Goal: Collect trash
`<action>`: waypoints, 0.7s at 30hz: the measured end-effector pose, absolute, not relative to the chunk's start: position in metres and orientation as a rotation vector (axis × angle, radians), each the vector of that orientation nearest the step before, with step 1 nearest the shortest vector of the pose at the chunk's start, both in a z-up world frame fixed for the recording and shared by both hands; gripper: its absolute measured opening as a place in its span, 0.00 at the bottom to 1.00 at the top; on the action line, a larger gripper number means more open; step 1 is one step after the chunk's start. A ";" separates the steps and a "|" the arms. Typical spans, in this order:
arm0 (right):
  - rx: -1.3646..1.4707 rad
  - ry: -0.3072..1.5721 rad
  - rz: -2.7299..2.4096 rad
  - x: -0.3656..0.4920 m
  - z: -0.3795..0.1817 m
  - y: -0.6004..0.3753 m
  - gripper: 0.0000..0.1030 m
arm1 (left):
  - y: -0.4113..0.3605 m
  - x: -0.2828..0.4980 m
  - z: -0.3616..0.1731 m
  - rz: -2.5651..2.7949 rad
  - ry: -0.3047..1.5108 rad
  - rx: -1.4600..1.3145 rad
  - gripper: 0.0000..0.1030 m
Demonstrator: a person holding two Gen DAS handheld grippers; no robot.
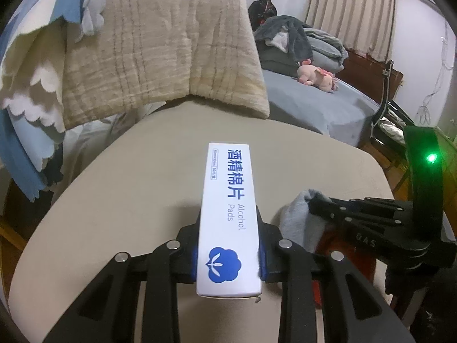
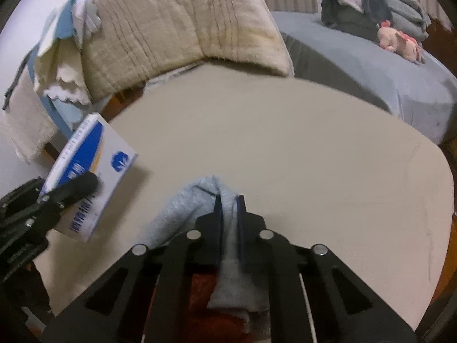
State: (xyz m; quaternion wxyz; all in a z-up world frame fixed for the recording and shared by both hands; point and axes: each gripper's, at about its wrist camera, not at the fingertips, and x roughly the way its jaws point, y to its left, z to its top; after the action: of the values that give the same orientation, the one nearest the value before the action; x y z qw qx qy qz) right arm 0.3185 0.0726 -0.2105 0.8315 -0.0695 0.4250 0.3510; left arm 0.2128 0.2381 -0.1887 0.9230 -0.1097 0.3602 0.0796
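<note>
A white and blue box of alcohol pads is clamped between the blue pads of my left gripper, lifted just above the beige table. In the right wrist view the same box hangs at the table's left edge, with the left gripper shut on it. My right gripper is shut on a grey cloth at the near table edge; part of the cloth bunches on the table and part hangs down between the fingers. From the left wrist view the right gripper and the cloth appear at the right.
A beige towel and a blue and white cloth drape over a chair back beyond the table. At the right stands a bed with a grey sheet, a pink plush toy and a heap of clothes.
</note>
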 end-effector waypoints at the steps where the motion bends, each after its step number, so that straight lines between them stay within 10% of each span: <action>1: -0.139 0.887 0.749 0.318 -0.205 0.072 0.08 | 0.237 0.212 -0.186 0.162 0.735 -0.221 0.29; 21: 0.009 0.669 0.786 0.299 -0.100 0.032 0.08 | 0.210 0.204 -0.124 0.122 0.642 -0.199 0.29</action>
State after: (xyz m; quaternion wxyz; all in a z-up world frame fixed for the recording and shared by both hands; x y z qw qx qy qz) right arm 0.2992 0.0321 -0.1001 0.8697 0.0042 0.3199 0.3759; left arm 0.2042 0.2103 -0.1239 0.9422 -0.0978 0.3149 0.0597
